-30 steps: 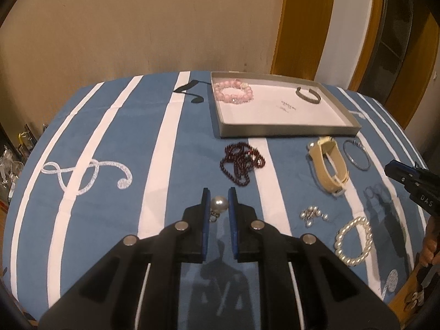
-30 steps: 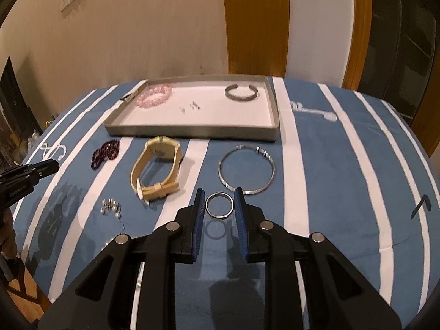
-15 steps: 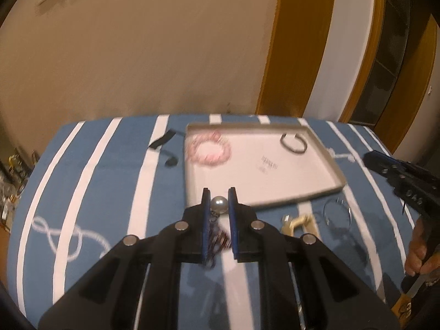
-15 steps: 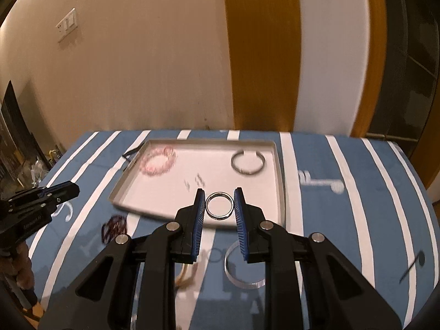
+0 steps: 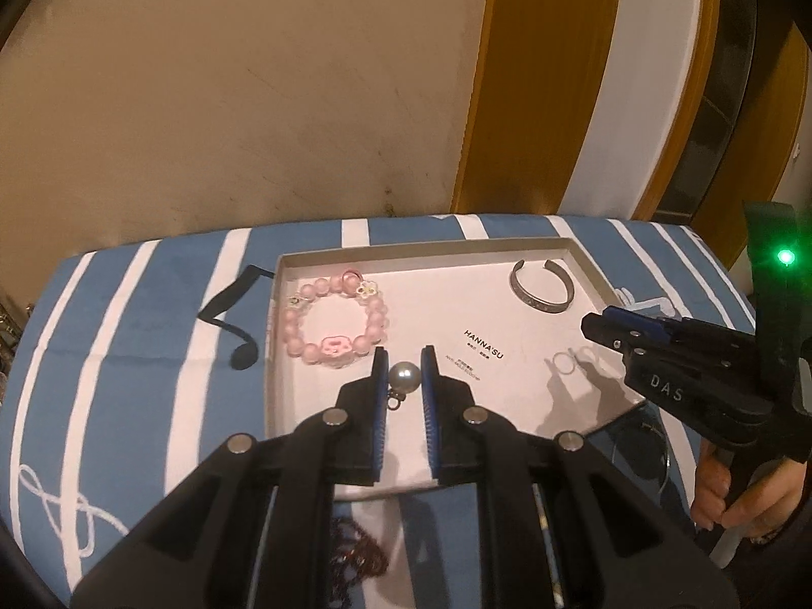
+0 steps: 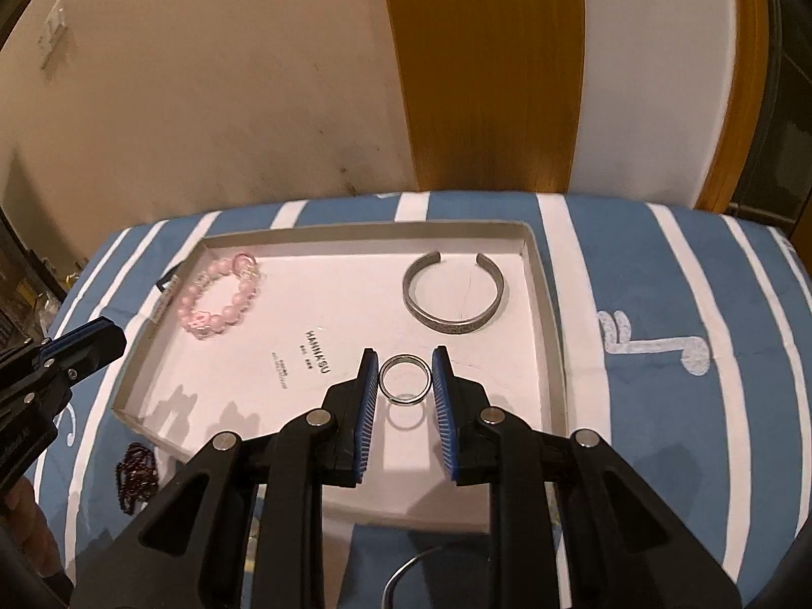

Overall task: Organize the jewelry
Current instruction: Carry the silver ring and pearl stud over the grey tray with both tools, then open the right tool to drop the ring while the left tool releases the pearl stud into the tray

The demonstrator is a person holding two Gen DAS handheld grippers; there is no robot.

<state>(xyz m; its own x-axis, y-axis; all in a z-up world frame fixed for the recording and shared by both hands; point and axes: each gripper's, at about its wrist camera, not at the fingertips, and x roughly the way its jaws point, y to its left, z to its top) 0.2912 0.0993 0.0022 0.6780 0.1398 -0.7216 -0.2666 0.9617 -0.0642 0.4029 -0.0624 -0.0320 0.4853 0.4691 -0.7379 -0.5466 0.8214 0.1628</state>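
Beige wall [image 6: 203, 101], wooden door frame [image 6: 482, 76], perhaps dark shelving [image 5: 731, 76] far right.

We have two cameras, one on each gripper, and each looks forward and down along its own two fingers. The left camera sits close behind the left gripper [image 5: 404, 374] and faces the tray [image 5: 421, 250], which lies just past the fingertips, with the wall [image 5: 254, 101] far beyond. The right camera sits close behind the right gripper [image 6: 405, 378] and faces the same tray [image 6: 365, 229] from a spot more to the right. Both views share the tray, the pink bracelet [image 5: 335, 322] [image 6: 221, 302], the silver cuff [image 5: 542, 286] [image 6: 454, 299] and the striped cloth [image 5: 127, 314] [image 6: 660, 274]. Each camera sees the other gripper off to one side of its fingers.
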